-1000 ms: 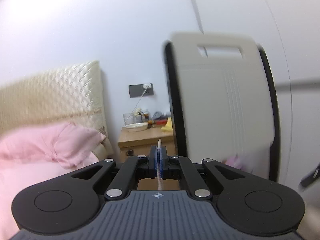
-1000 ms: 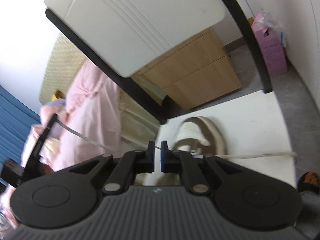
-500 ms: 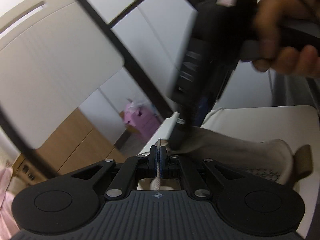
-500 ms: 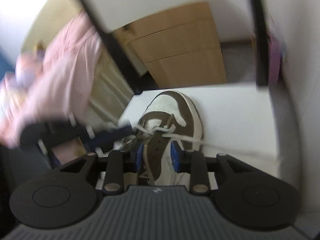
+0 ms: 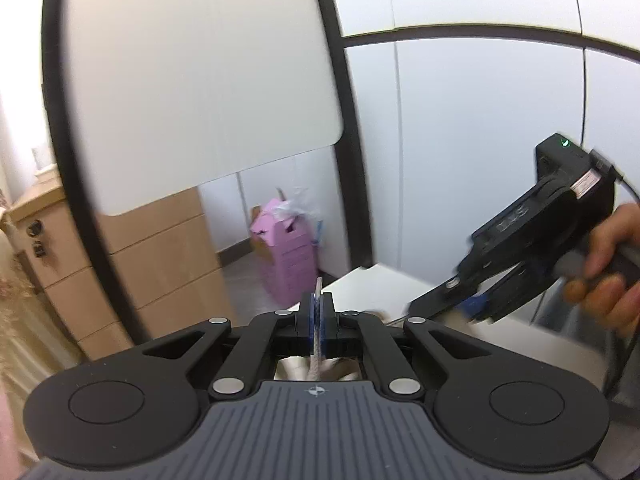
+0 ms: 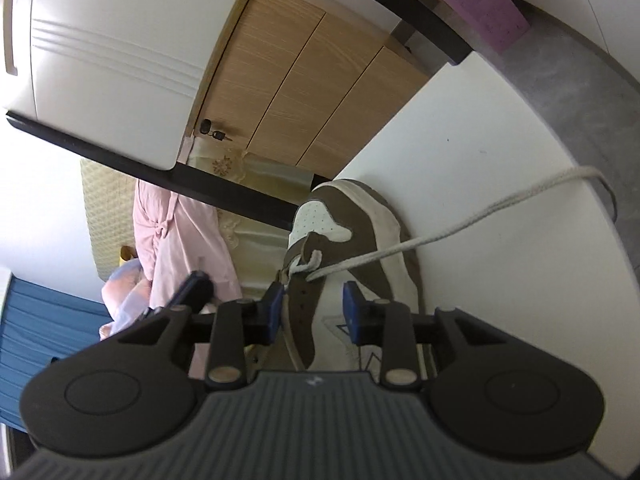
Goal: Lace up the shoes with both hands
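A brown and white sneaker (image 6: 352,240) lies on the white table (image 6: 492,152). From an eyelet near the toe, a white lace (image 6: 460,226) runs right and drops over the table edge. My right gripper (image 6: 314,312) stands open just above the shoe's throat, with blue pads (image 6: 354,312) on either side of it. My left gripper (image 5: 318,320) is shut on another stretch of the lace (image 5: 319,292), whose tip sticks up past the pads. In the left wrist view a hand (image 5: 604,280) holds the right gripper (image 5: 472,308) low over the table (image 5: 380,284). The left gripper (image 6: 192,292) shows at the shoe's left.
A white chair back with a black frame (image 5: 192,80) stands close beyond the table. Behind it are a wooden drawer cabinet (image 5: 160,264), a pink box (image 5: 286,256) on the grey floor, and a bed with pink bedding (image 6: 176,240).
The right gripper has opened and come down over the shoe. The left gripper, still shut on the lace, has swung from facing the bed round to the table and sunk.
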The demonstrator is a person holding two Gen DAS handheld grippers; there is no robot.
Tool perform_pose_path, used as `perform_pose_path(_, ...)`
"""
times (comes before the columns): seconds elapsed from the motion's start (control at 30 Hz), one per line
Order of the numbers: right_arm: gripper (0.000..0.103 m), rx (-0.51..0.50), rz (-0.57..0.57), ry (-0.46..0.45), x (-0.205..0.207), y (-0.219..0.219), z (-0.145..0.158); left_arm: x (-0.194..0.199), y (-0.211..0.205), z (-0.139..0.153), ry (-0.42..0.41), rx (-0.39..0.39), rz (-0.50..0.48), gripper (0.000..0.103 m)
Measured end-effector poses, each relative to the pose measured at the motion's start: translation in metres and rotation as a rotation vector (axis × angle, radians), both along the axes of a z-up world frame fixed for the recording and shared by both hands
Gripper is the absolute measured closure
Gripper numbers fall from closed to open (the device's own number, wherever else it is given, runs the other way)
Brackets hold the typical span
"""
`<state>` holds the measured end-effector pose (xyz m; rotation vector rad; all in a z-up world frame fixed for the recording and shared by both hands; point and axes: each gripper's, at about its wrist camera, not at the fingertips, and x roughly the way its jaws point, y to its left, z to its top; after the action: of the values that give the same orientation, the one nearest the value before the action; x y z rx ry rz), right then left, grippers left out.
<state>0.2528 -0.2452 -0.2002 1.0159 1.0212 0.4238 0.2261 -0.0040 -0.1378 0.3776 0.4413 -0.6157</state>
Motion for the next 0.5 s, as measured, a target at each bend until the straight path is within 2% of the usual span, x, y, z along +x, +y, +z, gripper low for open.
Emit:
perform_pose_path(0.07,0.070,0.013,-0.002,0.003,-0.001,-0.003,0.001,0.003,0.006,0.001,0.007,0.019,0.003,0.100)
perform_pose_path(0.17,0.070,0.044,-0.013,0.020,-0.002,-0.004,-0.003,0.001,-0.014,-0.016,-0.010,0.146,-0.082,0.100)
perform_pose_path(0.33,0.069,0.086,-0.034,0.040,-0.004,-0.006,-0.007,0.001,-0.025,-0.033,-0.065,0.236,-0.175,0.100)
perform_pose_path(0.5,0.067,0.102,-0.038,0.053,-0.004,-0.009,-0.009,-0.001,-0.026,-0.046,-0.111,0.287,-0.240,0.100)
